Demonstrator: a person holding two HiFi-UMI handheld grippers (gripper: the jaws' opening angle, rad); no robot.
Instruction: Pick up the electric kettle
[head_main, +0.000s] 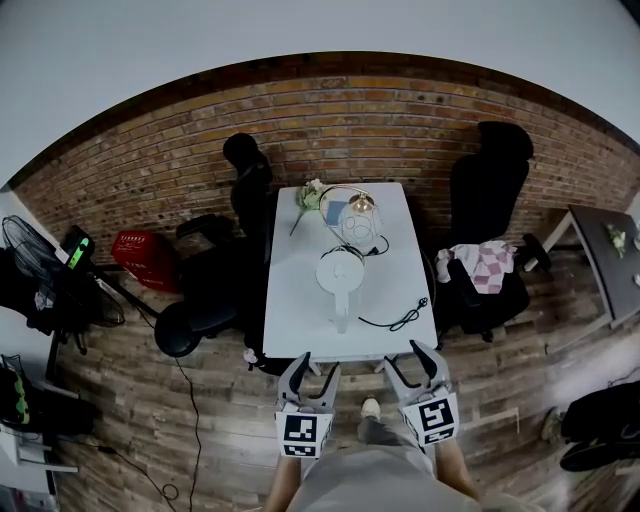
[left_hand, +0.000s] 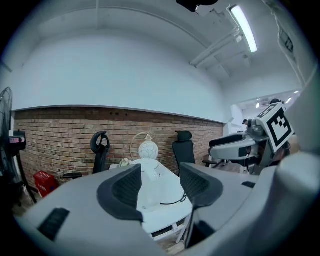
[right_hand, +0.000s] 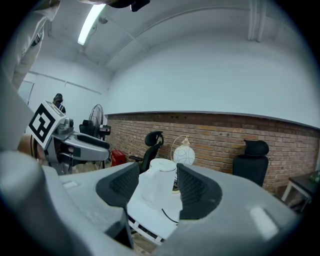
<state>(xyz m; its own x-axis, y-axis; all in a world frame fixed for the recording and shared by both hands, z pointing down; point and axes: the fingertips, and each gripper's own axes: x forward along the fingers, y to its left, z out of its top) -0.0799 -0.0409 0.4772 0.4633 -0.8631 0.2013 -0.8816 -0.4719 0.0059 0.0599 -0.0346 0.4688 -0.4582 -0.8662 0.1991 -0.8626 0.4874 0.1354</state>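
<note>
Both grippers are short of the white table (head_main: 296, 300), low in the head view, and neither holds anything. The left gripper (head_main: 315, 368) has its jaws apart, and so does the right gripper (head_main: 407, 360); in each gripper view the gap shows only the far tabletop.

The electric kettle (head_main: 340, 274) stands upright near the middle of the table, well apart from both grippers. In the right gripper view it sits squarely in the gap between the pads, so I judge that hand is the better lined up. In the left gripper view the kettle is a pale blur against the white top, and I can't be sure of its outline there.

My worries from here:
- The black cord (head_main: 400, 320) lies looped toward the table's lower right edge; if it is attached, a quick lift could drag it or tip the kettle.
- The globe lamp (head_main: 356, 226) stands just behind the kettle, so pushing in too far could shove one into the other.
- The smooth, rounded body could slip if the pads close on it instead of the handle.
</note>
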